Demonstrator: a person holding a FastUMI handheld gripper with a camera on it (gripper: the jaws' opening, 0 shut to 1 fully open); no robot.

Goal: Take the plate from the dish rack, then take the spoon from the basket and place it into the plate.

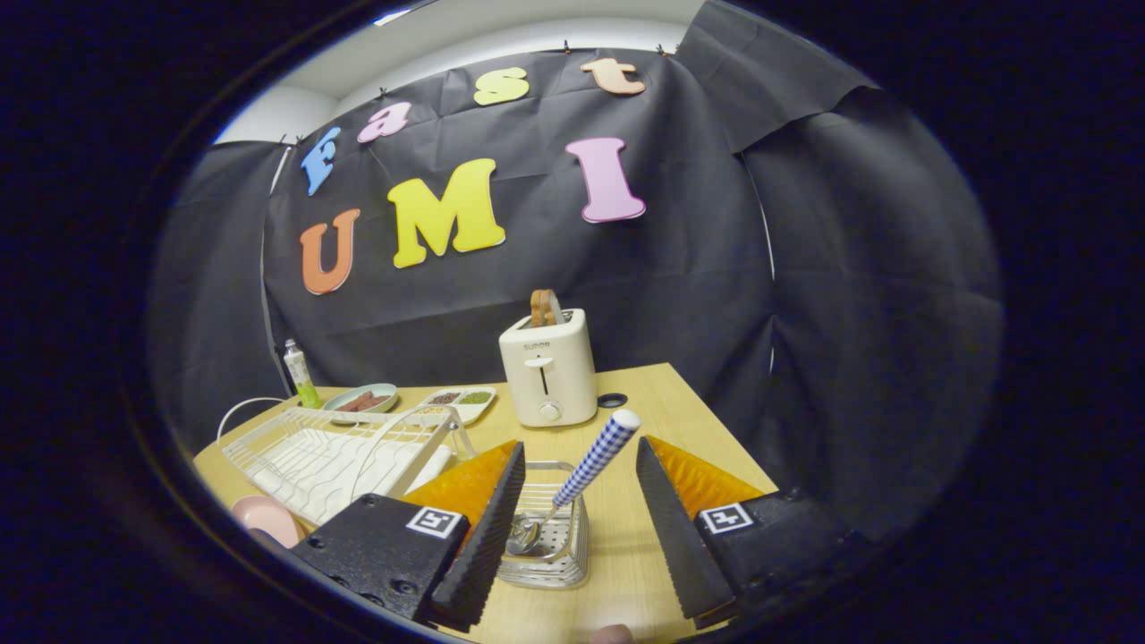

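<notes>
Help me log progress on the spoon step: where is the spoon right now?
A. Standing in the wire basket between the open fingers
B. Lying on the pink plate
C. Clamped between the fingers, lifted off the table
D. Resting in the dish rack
A: the spoon leans bowl-down in the basket, with the gripper open around it and neither finger touching it.

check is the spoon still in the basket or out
In: the spoon leans in the wire basket, bowl down, between the open tool's fingers, untouched.
</notes>
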